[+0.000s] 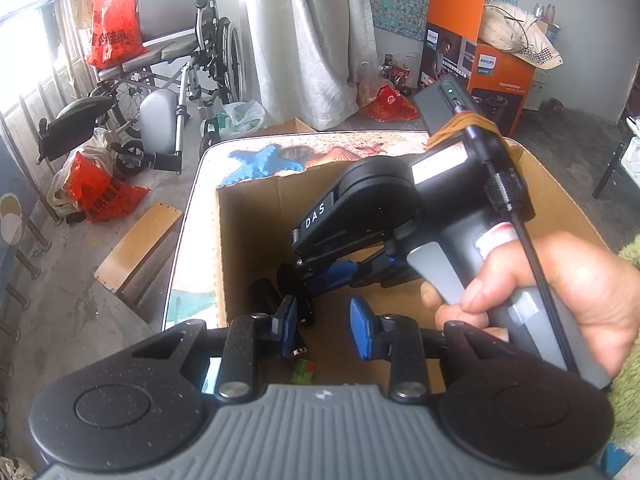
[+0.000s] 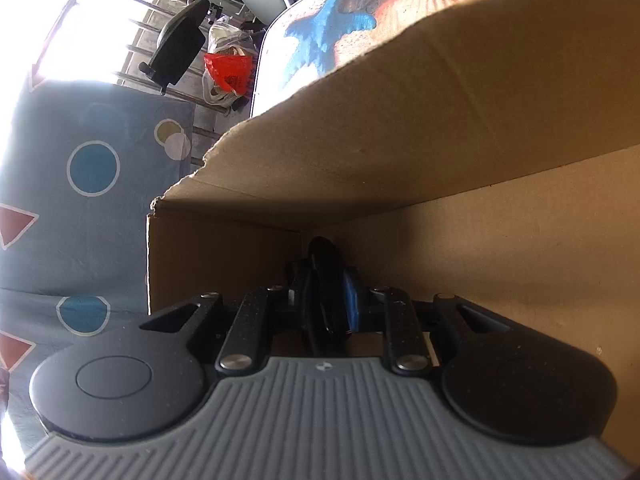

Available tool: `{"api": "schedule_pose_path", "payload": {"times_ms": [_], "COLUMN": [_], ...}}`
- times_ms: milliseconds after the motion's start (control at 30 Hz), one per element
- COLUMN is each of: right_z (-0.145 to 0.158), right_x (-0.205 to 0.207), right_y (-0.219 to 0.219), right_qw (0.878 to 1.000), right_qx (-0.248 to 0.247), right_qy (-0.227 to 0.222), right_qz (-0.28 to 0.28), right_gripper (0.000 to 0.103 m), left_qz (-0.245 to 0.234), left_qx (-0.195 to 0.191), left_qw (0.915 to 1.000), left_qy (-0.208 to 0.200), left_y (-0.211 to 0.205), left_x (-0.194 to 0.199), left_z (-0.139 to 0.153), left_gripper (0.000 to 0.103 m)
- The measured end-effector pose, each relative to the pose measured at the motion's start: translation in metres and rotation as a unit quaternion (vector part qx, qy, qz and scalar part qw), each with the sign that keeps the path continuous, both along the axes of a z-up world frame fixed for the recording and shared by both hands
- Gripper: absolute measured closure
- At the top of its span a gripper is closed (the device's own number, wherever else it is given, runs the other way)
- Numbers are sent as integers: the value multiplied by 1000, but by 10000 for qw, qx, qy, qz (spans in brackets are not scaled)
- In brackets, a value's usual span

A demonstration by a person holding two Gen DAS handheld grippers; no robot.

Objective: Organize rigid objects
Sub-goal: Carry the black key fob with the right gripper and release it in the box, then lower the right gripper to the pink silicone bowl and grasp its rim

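A brown cardboard box [image 1: 248, 216] stands open on a table with a seashell print [image 1: 256, 156]. My left gripper [image 1: 326, 326] is open and empty, just above the box's near edge. My right gripper [image 1: 304, 280] reaches down inside the box, its body held by a hand [image 1: 560, 292]. In the right wrist view my right gripper [image 2: 330, 304] is shut on a flat black round object [image 2: 325, 276], close to the box wall [image 2: 440, 120]. A black cylinder [image 1: 265, 292] and a small green piece [image 1: 303, 372] lie in the box.
A wheelchair [image 1: 176, 52] with a red bag [image 1: 114, 28] stands at the back left. More red bags [image 1: 100, 192] and a wooden stool [image 1: 136, 252] are on the floor left of the table. Orange boxes [image 1: 480, 60] stand at the back right.
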State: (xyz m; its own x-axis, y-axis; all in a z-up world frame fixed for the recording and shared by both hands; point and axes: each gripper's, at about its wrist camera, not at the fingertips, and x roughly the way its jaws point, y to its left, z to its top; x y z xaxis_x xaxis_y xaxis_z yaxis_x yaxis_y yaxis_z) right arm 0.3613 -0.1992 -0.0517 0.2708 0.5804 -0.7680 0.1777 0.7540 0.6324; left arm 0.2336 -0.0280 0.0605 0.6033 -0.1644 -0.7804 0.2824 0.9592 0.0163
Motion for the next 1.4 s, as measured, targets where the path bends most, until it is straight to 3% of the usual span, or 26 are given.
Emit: {"api": "schedule_pose_path", "payload": {"times_ms": [67, 167, 333, 433, 500, 633, 867, 1067, 1200, 1400], "right_z": [1, 15, 63, 92, 101, 92, 68, 66, 69, 106], "right_x": [-3, -14, -59, -100, -126, -158, -183, -197, -203, -253], "right_y": [-1, -10, -49, -78, -95, -114, -102, -92, -90, -114], "right_qw": [10000, 9999, 9976, 9944, 9921, 9887, 9831, 9812, 9831, 9721], "right_qx": [10, 56, 181, -50, -390, -1077, -1544, -1598, -1453, -1053], "right_qy": [19, -136, -630, -1023, -1168, -1032, -952, -1003, -1089, -2031], "right_qz": [-53, -87, -207, -249, -258, -117, 262, 404, 238, -508], "right_gripper": [77, 77, 76, 73, 72, 71, 71, 71, 71, 69], "left_qz": [-28, -43, -109, -245, -412, -830, -1386, -1583, -1716, -1970], "left_qx": [-3, -87, -305, -484, -663, -1076, -1441, -1370, -1112, -508], "left_qw": [10000, 9999, 9990, 9976, 9957, 9899, 9798, 9776, 9788, 9790], "left_qy": [-31, -77, -297, -427, -492, -407, -71, 219, 114, -102], "left_y": [0, 2, 7, 8, 9, 10, 4, -8, -20, -43], "left_x": [-3, -11, -37, -62, -84, -127, -187, -204, -209, -211], "left_z": [2, 6, 23, 33, 38, 39, 11, -18, -31, -54], "left_gripper": [72, 72, 72, 71, 65, 58, 55, 55, 50, 37]}}
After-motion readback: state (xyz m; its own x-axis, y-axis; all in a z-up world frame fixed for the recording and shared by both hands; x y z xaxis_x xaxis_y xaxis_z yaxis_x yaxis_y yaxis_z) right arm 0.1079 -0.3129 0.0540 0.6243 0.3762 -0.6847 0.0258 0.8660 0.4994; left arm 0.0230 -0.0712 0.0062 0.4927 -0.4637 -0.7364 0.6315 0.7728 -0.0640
